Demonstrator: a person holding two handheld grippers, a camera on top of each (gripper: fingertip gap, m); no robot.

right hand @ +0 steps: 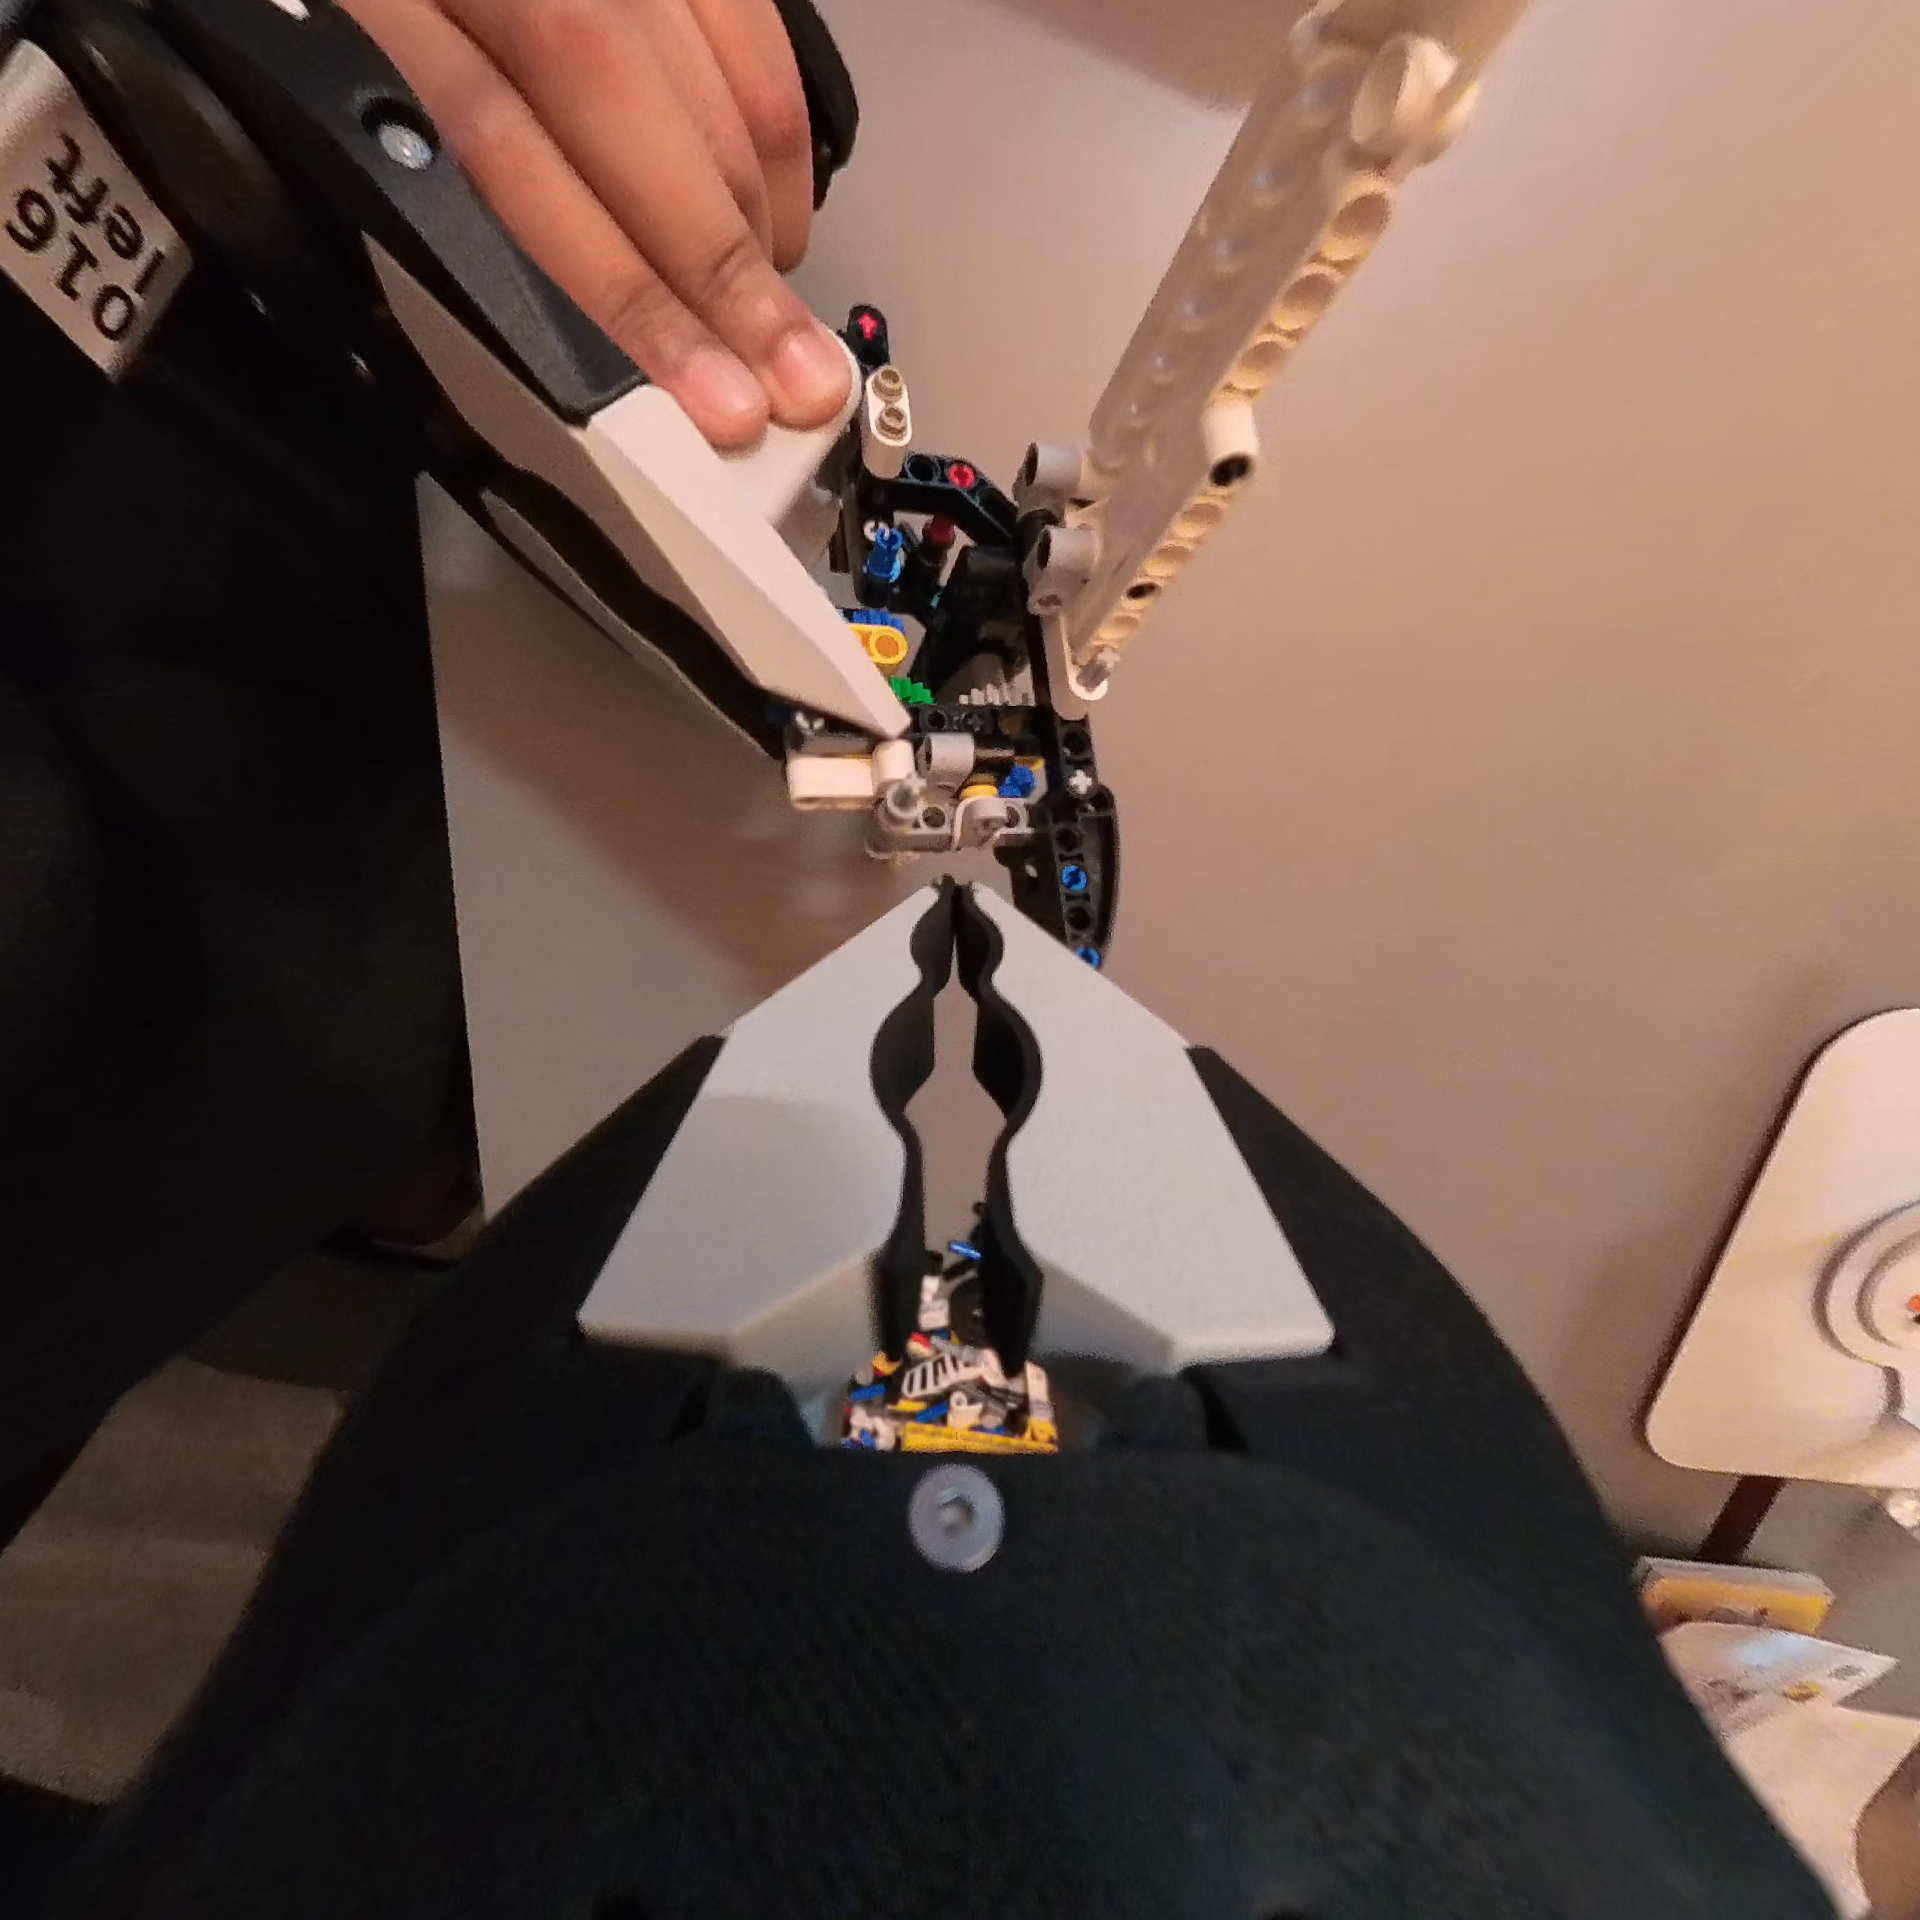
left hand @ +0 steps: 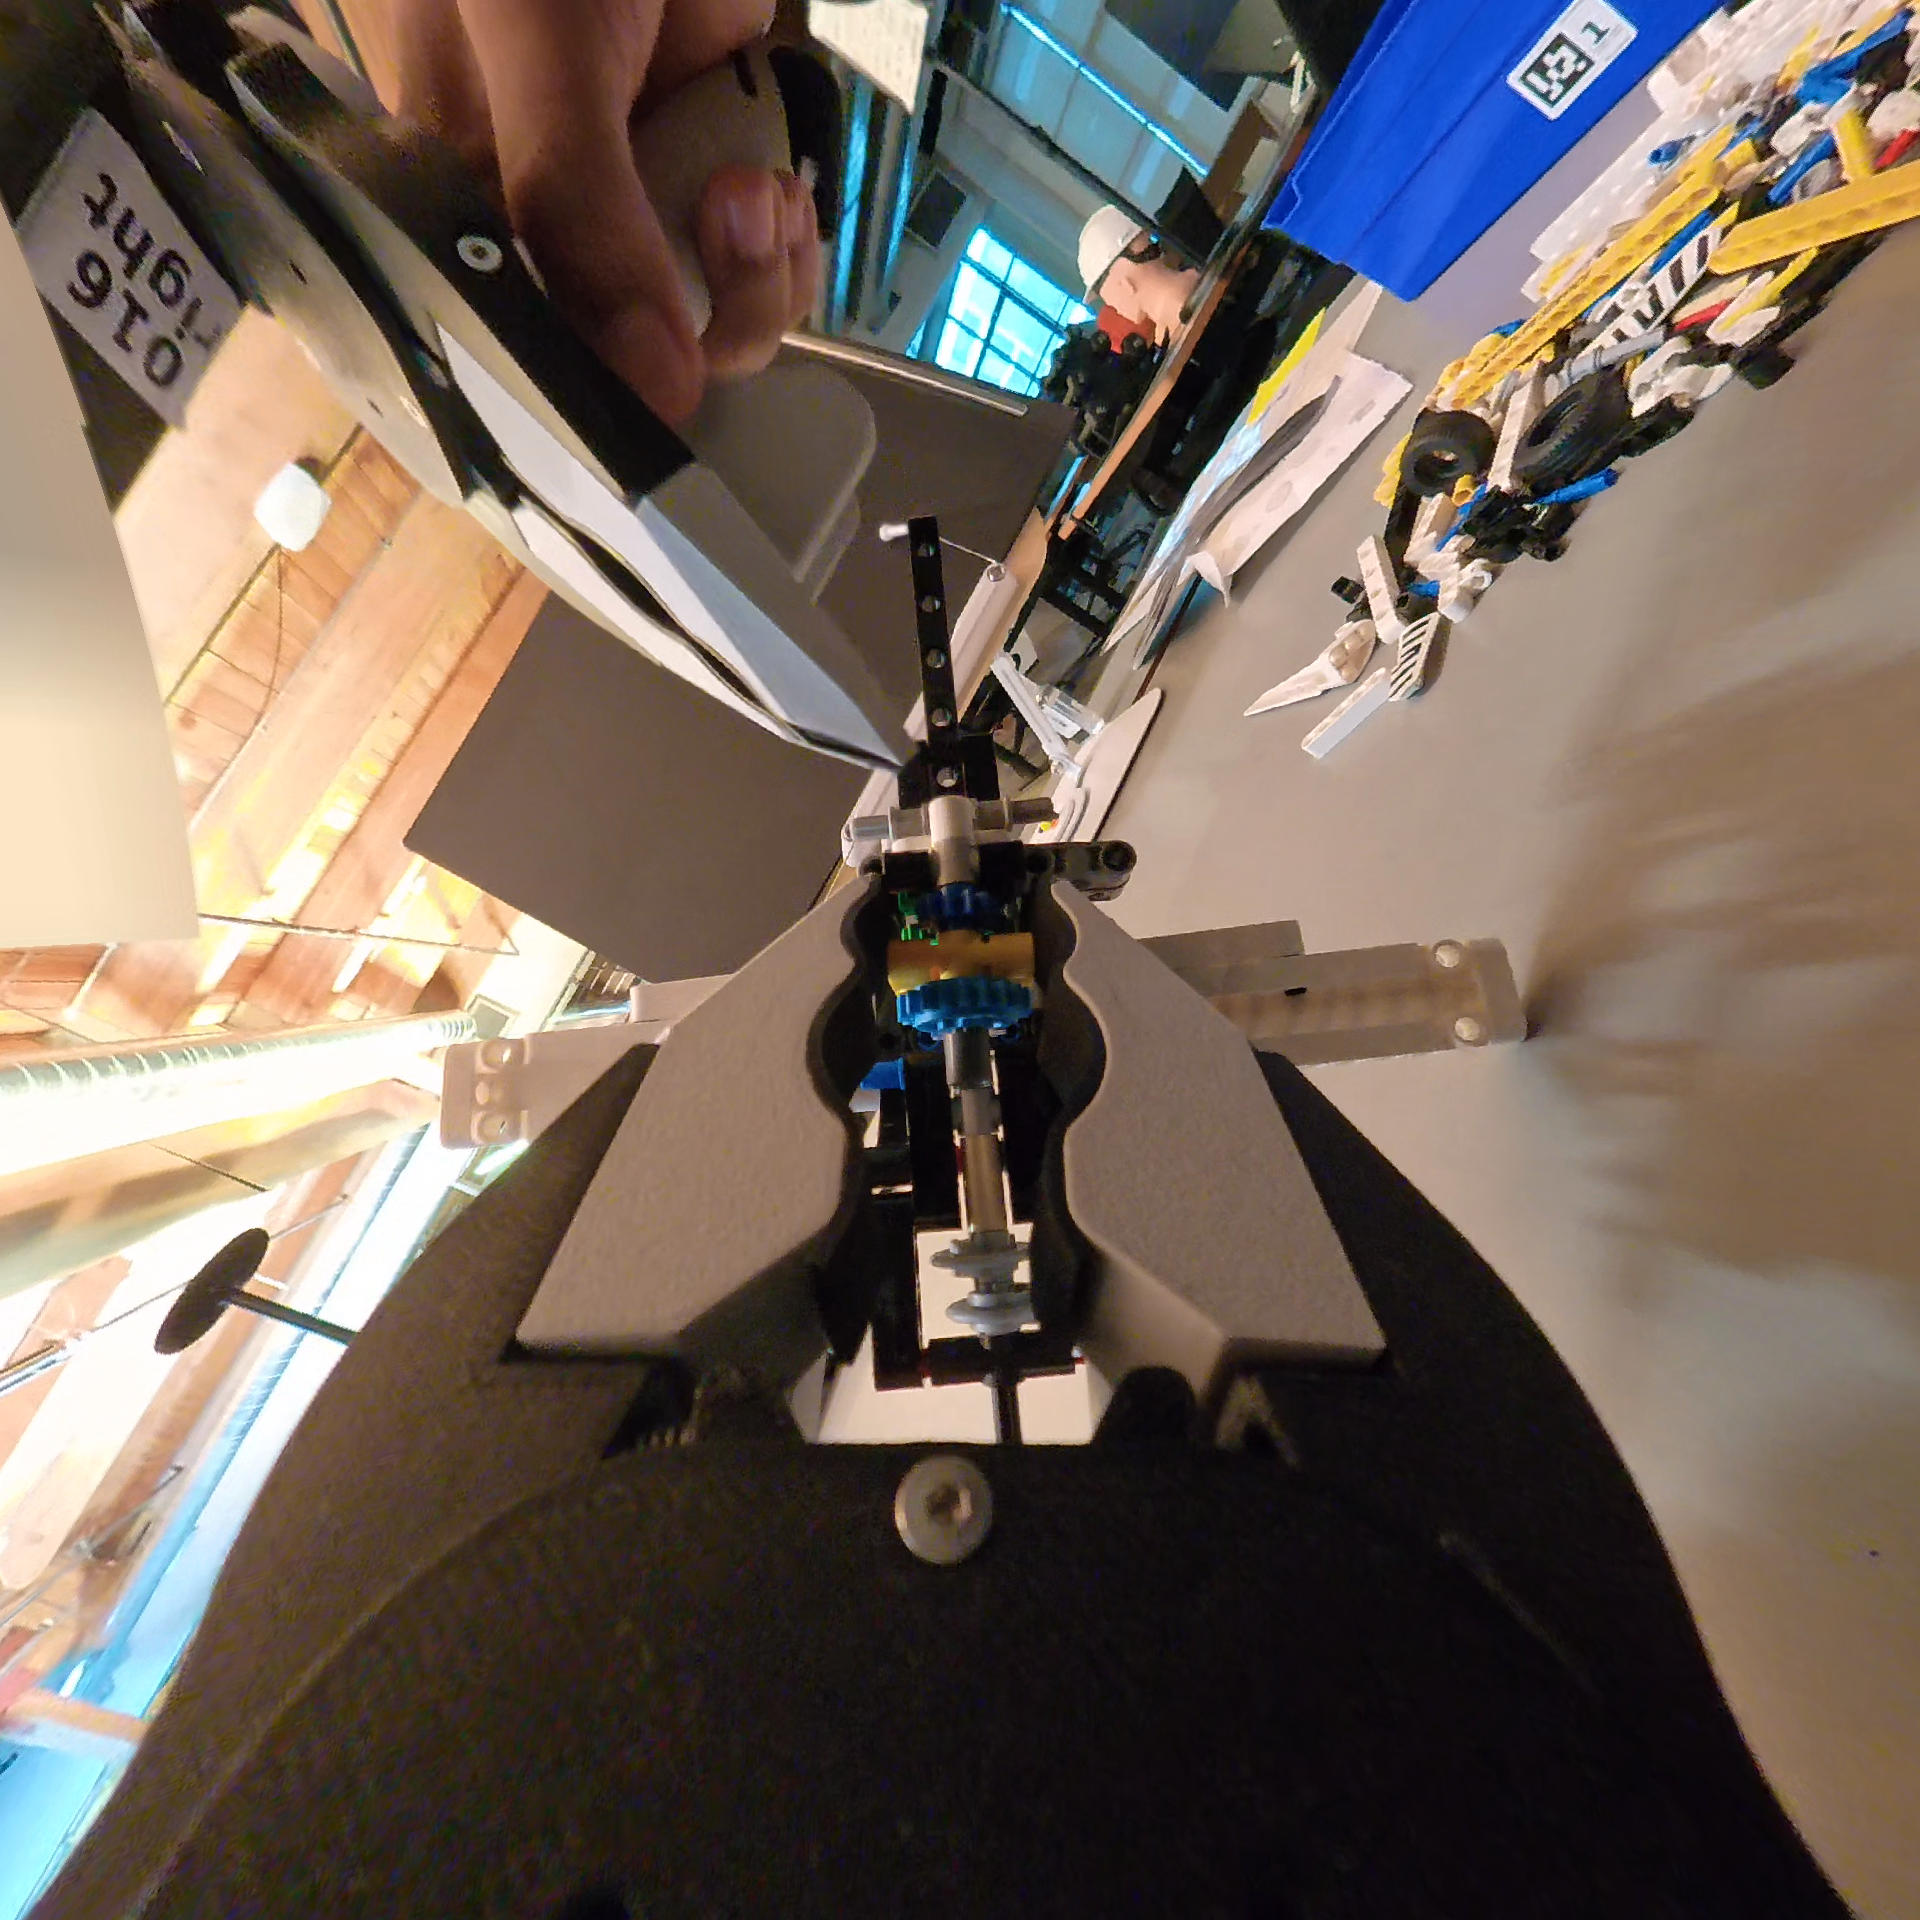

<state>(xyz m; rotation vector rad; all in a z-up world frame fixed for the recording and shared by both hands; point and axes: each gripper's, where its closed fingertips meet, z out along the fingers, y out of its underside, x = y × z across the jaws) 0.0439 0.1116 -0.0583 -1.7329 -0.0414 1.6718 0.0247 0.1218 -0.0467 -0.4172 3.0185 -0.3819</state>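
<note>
Your left gripper (left hand: 961, 914) clamps the brick gearbox assembly (left hand: 961, 987) – blue gears, yellow block between the pads. Right gripper (left hand: 894, 758) tips pinched shut, touching its black beam (left hand: 933, 634). Grey table (left hand: 1558, 1143) alongside.

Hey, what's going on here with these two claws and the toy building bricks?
A person is working two hand-held claws on a brick-built gear assembly. The left claw is clamped around it, blue and yellow gears showing between its fingers. The right claw is shut, its tip right at the assembly's edge near a black beam; whether it pinches anything there I cannot tell. A heap of loose bricks and a blue bin sit on the table.
</note>
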